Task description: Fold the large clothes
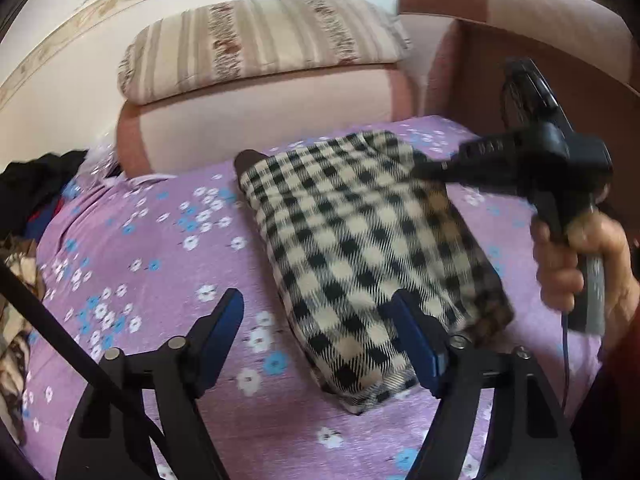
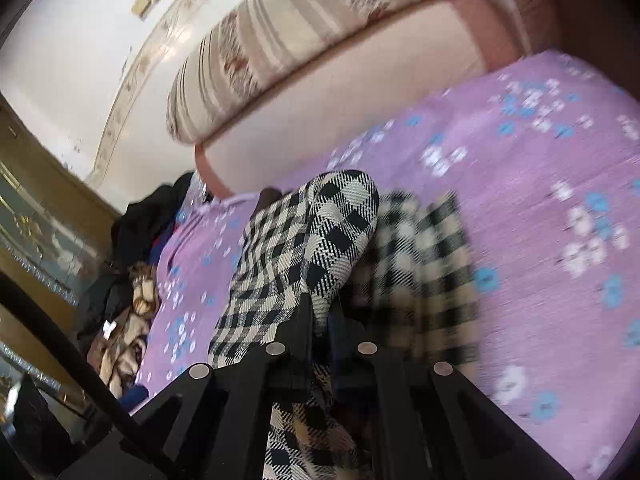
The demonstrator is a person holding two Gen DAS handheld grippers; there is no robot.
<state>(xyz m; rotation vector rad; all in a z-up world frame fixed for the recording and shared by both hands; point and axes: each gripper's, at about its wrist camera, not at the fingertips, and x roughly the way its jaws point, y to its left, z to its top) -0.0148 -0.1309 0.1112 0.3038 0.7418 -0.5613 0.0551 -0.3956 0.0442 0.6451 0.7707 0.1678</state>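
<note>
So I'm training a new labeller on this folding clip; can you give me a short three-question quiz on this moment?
1. True or false: the left claw is shut on the black-and-cream checked cloth garment.
2. The right claw grips: A) the striped beige cushion B) the checked garment C) nothing
3. What colour is the flowered bed sheet under the garment?

Key: 1 false, it is open; 2 B; 3 purple.
</note>
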